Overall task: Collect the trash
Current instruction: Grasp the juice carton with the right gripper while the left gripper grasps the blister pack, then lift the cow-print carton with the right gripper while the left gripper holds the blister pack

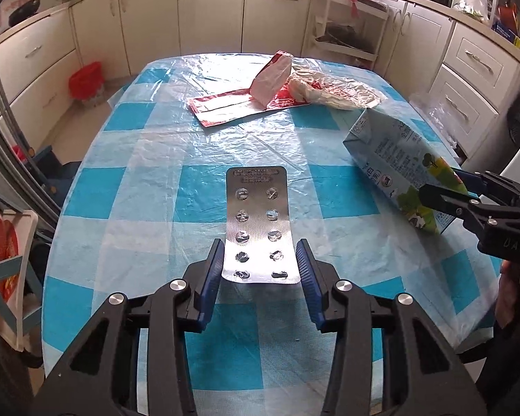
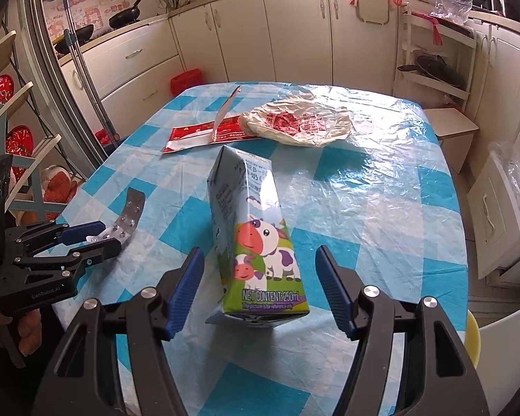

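So left claw point(image 1: 260, 263) pinches the blister pack point(image 1: 258, 222); right claw point(image 2: 260, 287) sits wide around the milk carton point(image 2: 256, 242) beside it, needs squeezing next

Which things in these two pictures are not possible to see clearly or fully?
- Left wrist view: milk carton base, hidden behind the right hand-held gripper.
- Right wrist view: blister pack near end, covered by the left hand-held gripper.
- Both views: print on the red wrapper, too small.
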